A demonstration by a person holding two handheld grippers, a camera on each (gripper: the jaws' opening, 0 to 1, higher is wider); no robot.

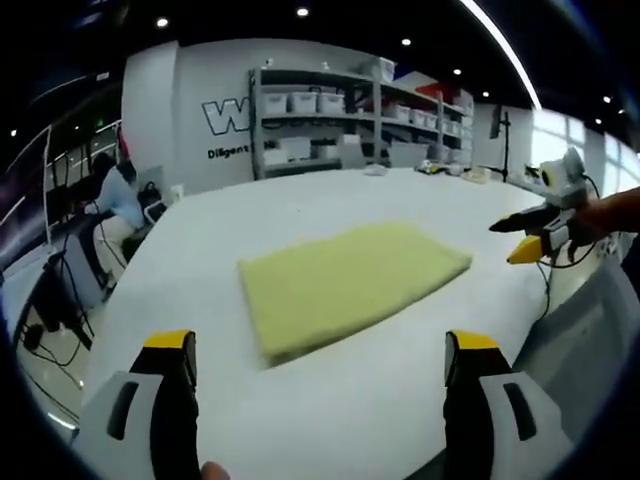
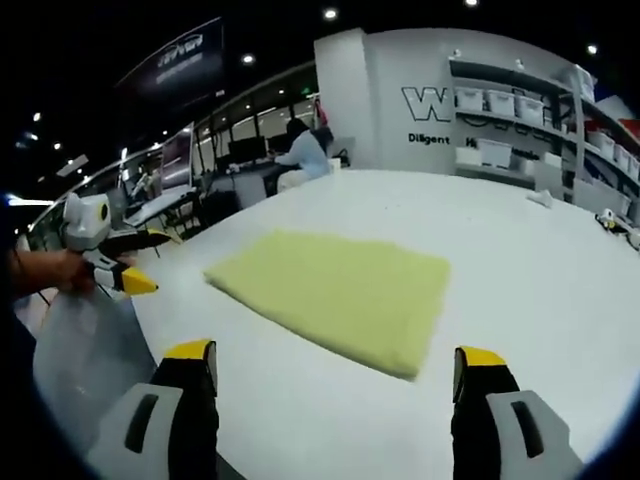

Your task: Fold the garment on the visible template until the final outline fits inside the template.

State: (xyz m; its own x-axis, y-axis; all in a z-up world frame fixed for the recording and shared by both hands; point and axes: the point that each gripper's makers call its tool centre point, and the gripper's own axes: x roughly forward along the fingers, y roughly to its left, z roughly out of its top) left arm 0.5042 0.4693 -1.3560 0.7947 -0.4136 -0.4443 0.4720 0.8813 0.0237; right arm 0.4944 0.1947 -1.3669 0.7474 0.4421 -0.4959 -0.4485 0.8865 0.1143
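White matte counter (image 1: pixel 300 220), broad and rounded at its edge, in a large hall with ceiling spotlights, storage shelves (image 1: pixel 340 110) holding pale bins, and a seated person (image 1: pixel 118 195) at a desk. Yellow-green garment (image 1: pixel 350 282), folded to a flat fuzzy rectangle, lying mid-counter ahead of both tools, apart from each. Left tool (image 1: pixel 320 350) wide open, empty. Right tool (image 2: pixel 335 365) wide open, empty; yellow-tipped, grey-bodied jaws.
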